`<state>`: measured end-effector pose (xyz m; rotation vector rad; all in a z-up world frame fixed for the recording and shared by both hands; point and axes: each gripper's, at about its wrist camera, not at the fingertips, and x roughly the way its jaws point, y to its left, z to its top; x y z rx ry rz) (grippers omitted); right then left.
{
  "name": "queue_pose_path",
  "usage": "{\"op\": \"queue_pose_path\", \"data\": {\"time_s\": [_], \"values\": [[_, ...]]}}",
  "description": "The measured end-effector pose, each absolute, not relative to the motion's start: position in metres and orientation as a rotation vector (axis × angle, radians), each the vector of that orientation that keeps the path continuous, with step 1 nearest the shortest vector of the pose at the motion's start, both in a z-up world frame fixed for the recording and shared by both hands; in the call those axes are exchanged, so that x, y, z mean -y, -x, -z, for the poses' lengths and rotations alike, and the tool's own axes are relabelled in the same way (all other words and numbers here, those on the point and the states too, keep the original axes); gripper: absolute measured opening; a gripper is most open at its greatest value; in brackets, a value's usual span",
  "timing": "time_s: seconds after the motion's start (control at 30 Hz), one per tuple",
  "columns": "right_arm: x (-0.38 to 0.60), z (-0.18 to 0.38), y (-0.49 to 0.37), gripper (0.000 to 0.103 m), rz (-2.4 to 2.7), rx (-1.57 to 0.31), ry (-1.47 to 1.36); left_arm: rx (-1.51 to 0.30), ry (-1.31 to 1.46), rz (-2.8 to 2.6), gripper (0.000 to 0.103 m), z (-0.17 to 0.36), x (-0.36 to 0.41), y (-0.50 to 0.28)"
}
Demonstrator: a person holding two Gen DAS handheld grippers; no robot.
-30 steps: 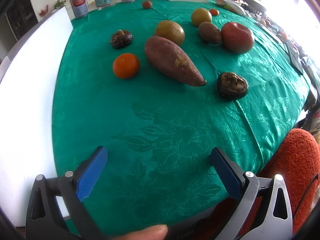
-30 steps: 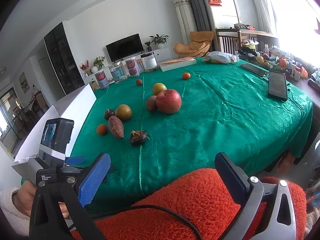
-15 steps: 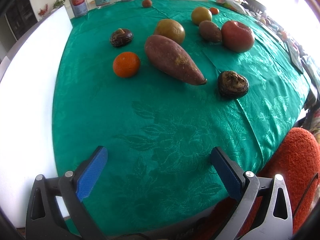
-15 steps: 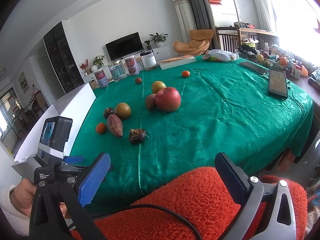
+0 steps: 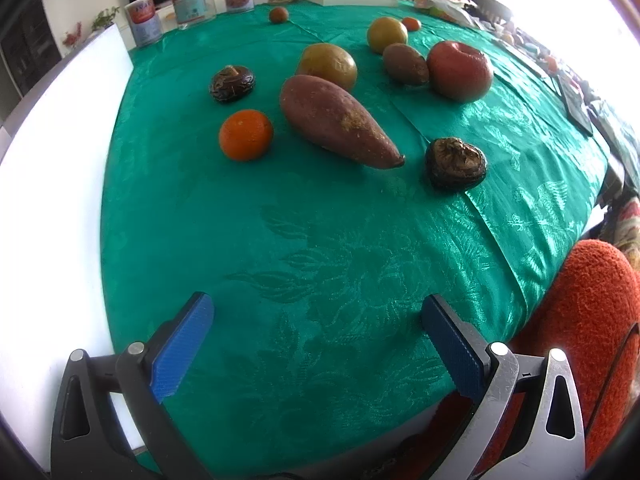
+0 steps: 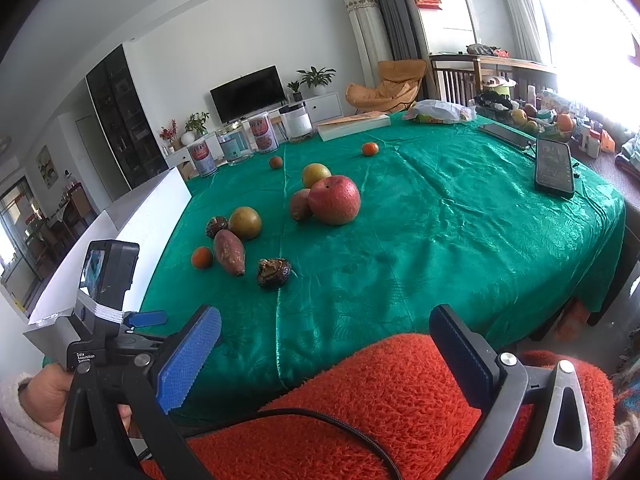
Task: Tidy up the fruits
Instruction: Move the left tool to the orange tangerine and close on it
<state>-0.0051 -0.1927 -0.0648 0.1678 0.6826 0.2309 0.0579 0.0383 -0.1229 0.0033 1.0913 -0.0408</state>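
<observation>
While left jaws gape, sweet potato (image 5: 336,120) lies well ahead, untouched.

My left gripper (image 5: 316,320): jaws wide apart, holding nothing, above the green tablecloth (image 5: 304,240).
Ahead of me: sweet potato (image 5: 336,120), with an orange (image 5: 245,134) to its left.

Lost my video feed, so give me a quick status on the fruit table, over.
Left gripper open, empty, low over near table edge. Right gripper open, empty, back over the lap. Sweet potato, orange, apple untouched on cloth. Nothing blocking.
</observation>
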Motion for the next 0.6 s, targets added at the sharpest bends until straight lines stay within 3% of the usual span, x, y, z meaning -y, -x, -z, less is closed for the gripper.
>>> {"op": "queue_pose_path", "data": {"time_s": [0.27, 0.43, 0.47, 0.57, 0.6], "values": [[0.192, 0.064, 0.006, 0.103, -0.23, -0.681, -0.163, -1.066, 0.135, 0.095, 0.102, 0.106, -0.057, -0.069], [0.192, 0.064, 0.006, 0.103, -0.23, -0.684, -0.168, -0.999, 0.053, 0.028, 0.1, 0.095, -0.062, -0.093], [0.192, 0.063, 0.007, 0.103, -0.23, -0.681, -0.165, -0.997, 0.035, 0.021, 0.099, 0.096, -0.062, -0.099], [0.193, 0.061, 0.009, 0.103, -0.224, -0.67, -0.16, -1.013, 0.009, 0.001, 0.08, 0.104, -0.065, -0.113], [0.194, 0.061, 0.009, 0.103, -0.221, -0.669, -0.162, -1.021, 0.015, -0.005, 0.08, 0.107, -0.068, -0.117]]}}
